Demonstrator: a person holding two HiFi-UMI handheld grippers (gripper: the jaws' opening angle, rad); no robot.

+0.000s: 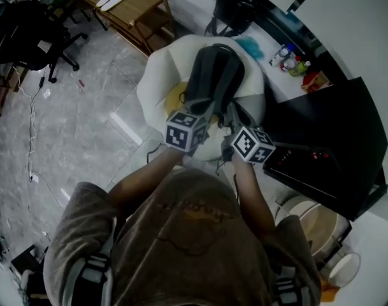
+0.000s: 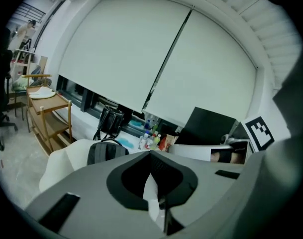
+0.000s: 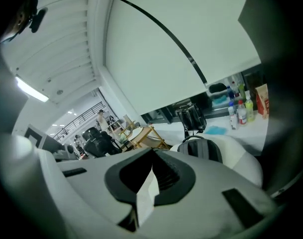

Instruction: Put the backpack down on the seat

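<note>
A grey and black backpack (image 1: 214, 78) lies on the white rounded seat (image 1: 160, 69), top end toward the window ledge. In the head view both grippers hover at its near end. My left gripper (image 1: 192, 121) is by the lower left corner and my right gripper (image 1: 239, 134) by the lower right. In the left gripper view the jaws (image 2: 153, 159) are shut with nothing between them, and the backpack (image 2: 105, 151) sits apart, farther ahead on the seat (image 2: 61, 166). The right gripper (image 3: 152, 157) is likewise shut and holds nothing, with the backpack (image 3: 204, 149) lying beyond it.
A black handbag (image 1: 235, 8), a blue cloth (image 1: 251, 46) and several bottles (image 1: 292, 59) sit on the white ledge behind the seat. A black box (image 1: 327, 139) stands at the right. A wooden trolley (image 1: 133, 11) and a black office chair (image 1: 31, 34) stand at the left.
</note>
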